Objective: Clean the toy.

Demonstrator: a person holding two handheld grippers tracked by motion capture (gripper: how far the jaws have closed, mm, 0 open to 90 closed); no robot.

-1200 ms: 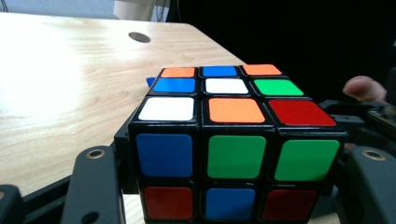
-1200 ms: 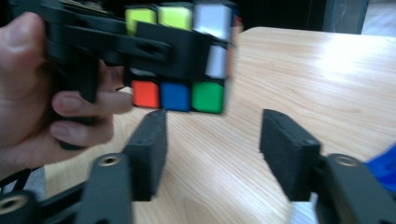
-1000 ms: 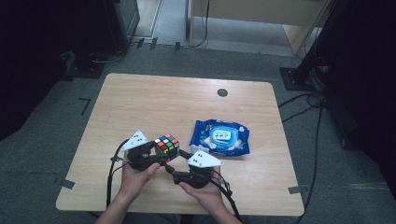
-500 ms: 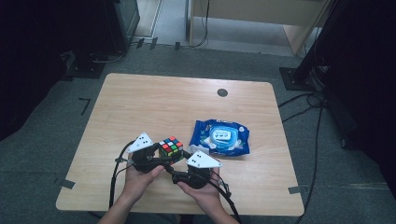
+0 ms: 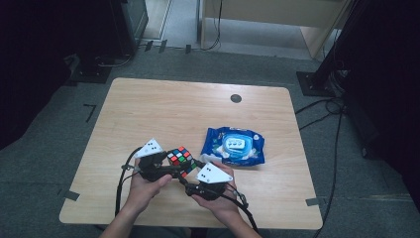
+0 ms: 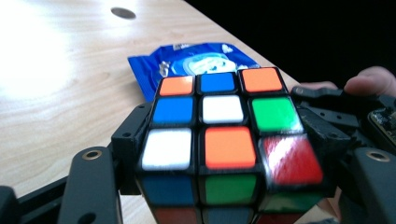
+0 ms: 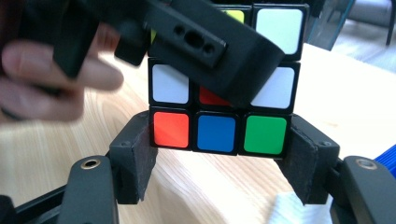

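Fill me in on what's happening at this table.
A person holds a puzzle cube above the near edge of the wooden table between two handheld grippers. The left gripper clamps the cube's sides, though its jaws have just been easing open a little. The right gripper brackets the cube's bottom layer, its jaws just closing in. A blue wet-wipes pack lies flat beside them, untouched.

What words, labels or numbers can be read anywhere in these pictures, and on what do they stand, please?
Blue wipes pack: print on its white lid label, too small and blurred to read.
Grey plates on the tools: dark marks, not legible.
Puzzle cube: plain coloured stickers, no text.
Nothing can be quoted.
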